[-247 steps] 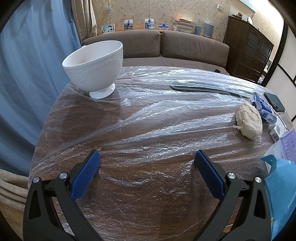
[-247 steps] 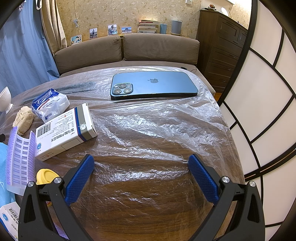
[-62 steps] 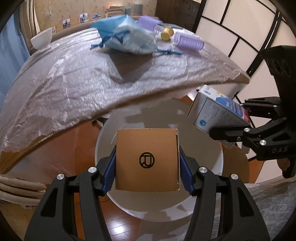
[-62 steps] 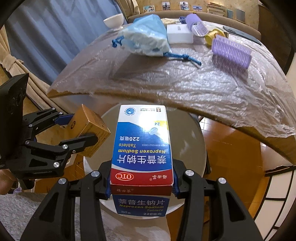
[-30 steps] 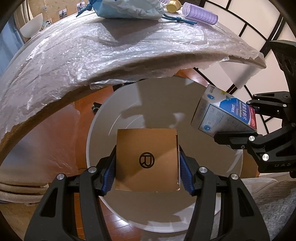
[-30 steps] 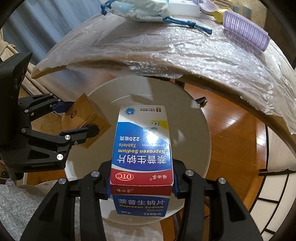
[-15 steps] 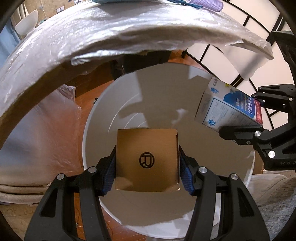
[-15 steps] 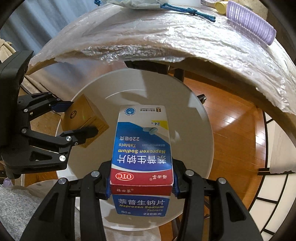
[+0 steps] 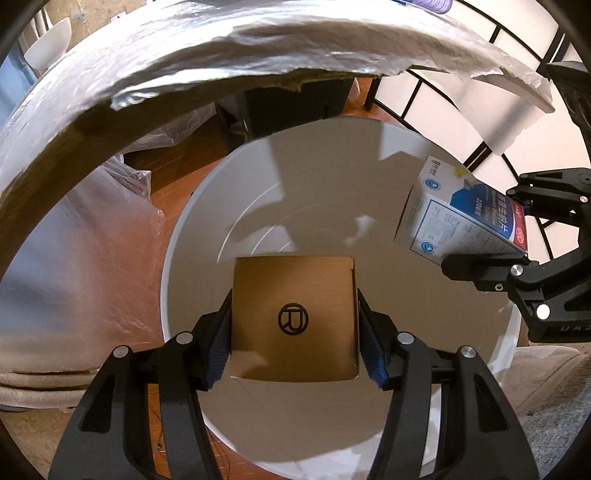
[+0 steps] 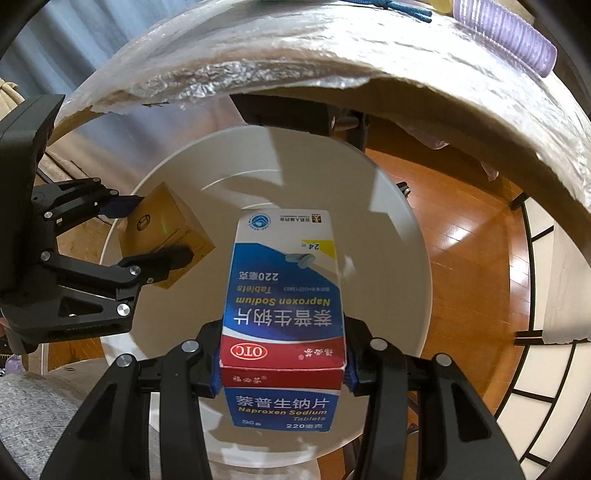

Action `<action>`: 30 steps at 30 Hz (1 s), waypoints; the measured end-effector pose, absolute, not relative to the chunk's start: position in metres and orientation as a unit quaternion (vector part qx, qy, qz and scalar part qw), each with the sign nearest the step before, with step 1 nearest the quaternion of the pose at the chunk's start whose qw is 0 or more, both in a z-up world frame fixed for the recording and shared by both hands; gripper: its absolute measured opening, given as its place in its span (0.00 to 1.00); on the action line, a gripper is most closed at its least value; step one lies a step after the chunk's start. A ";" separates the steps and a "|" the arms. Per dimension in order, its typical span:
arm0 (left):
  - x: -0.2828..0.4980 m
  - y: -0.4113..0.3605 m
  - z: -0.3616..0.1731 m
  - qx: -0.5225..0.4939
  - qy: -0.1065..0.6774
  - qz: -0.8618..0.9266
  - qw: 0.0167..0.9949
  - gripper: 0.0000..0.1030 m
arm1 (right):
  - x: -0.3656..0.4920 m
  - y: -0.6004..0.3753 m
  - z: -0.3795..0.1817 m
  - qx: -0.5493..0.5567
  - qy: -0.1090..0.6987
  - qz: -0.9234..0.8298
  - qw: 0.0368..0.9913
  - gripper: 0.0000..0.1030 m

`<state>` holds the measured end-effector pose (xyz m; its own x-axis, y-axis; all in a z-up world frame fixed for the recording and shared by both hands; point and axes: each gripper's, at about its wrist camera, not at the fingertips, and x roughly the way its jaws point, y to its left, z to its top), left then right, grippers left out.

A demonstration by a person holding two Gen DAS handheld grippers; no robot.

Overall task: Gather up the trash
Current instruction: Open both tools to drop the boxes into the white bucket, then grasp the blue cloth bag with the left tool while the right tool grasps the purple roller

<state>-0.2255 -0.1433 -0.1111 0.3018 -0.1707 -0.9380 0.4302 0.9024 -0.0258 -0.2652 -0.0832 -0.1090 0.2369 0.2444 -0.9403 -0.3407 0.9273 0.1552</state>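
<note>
My left gripper [image 9: 293,332] is shut on a brown cardboard box [image 9: 293,291] with a round logo and holds it over the mouth of a white round bin [image 9: 184,229]. My right gripper [image 10: 282,365] is shut on a blue, white and red medicine box [image 10: 284,291] and holds it over the same bin [image 10: 399,258]. The medicine box [image 9: 458,221] and right gripper [image 9: 491,236] show at the right of the left wrist view. The brown box [image 10: 166,236] and left gripper [image 10: 151,232] show at the left of the right wrist view.
The plastic-covered table edge [image 9: 258,55] overhangs just above the bin, and it also shows in the right wrist view [image 10: 332,59]. A purple hair roller [image 10: 506,26] lies on the table. A white bowl [image 9: 48,44] stands far back. Orange wood floor [image 10: 469,229] surrounds the bin.
Both grippers have moved lower and closer to the bin, still holding their boxes. The table edge has risen in both views and the bin looks larger.
</note>
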 end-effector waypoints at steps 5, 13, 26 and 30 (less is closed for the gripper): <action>-0.227 -0.143 -0.111 0.119 0.561 -0.188 0.797 0.58 | -0.264 -0.084 -0.108 -0.040 0.592 0.182 0.784 0.44; -0.229 -0.142 -0.106 0.128 0.541 -0.189 0.809 0.81 | -0.265 -0.086 -0.103 -0.041 0.584 0.178 0.791 0.54; -0.256 -0.110 -0.032 0.074 0.494 -0.199 0.843 0.88 | -0.290 -0.127 -0.026 -0.024 0.496 0.146 0.856 0.79; -0.262 -0.096 0.032 0.030 0.426 -0.210 0.880 0.99 | -0.286 -0.142 0.016 -0.041 0.428 0.094 0.898 0.96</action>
<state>-0.2623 -0.0956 0.0321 0.5491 -0.3447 -0.7614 0.3954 0.9097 -0.1267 -0.2862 -0.1422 0.0161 0.6169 0.1328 -0.7757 -0.2034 0.9791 0.0059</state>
